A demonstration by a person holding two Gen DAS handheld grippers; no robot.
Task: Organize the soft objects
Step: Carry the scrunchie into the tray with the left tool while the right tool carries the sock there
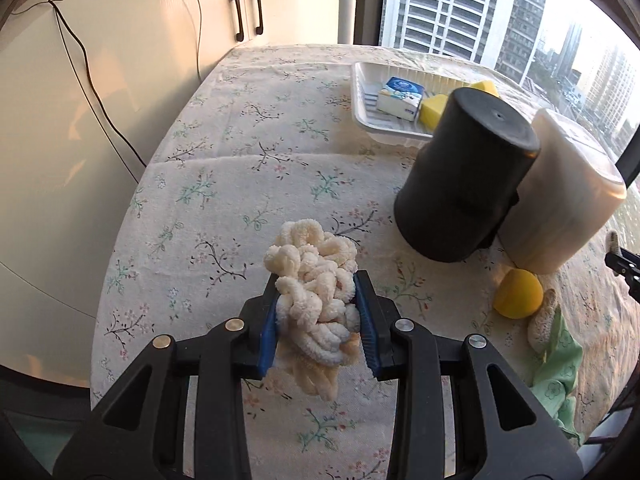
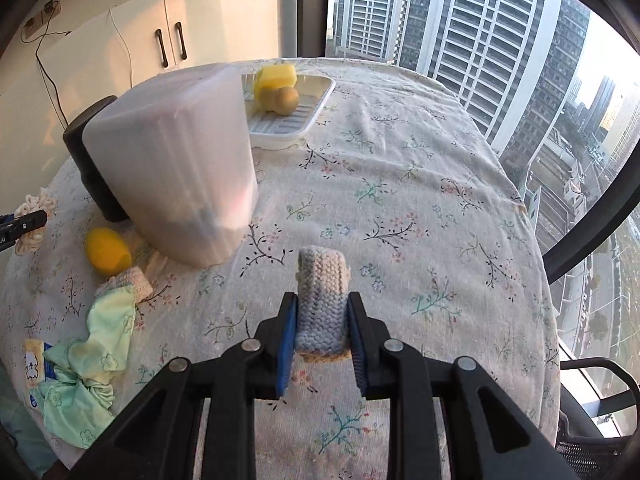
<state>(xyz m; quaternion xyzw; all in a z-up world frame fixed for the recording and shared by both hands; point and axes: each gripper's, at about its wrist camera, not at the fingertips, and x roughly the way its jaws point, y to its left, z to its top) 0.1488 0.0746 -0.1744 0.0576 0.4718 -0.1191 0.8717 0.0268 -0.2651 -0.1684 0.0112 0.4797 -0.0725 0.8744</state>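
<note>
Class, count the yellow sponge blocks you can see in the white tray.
2. One yellow sponge lies beside the tissue pack in the white tray; the second sponge pokes out behind the black canister, which may hide more.

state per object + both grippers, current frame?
left gripper: jaws shut on cream chenille bundle, lifted off the table
right gripper: jaws shut on knitted roll
white tray: holds tissue pack and yellow sponges
black container: upside down, beside translucent container
translucent container: upside down
yellow ball: loose on the cloth
green cloth: crumpled on the table
cupboard doors: closed
</note>
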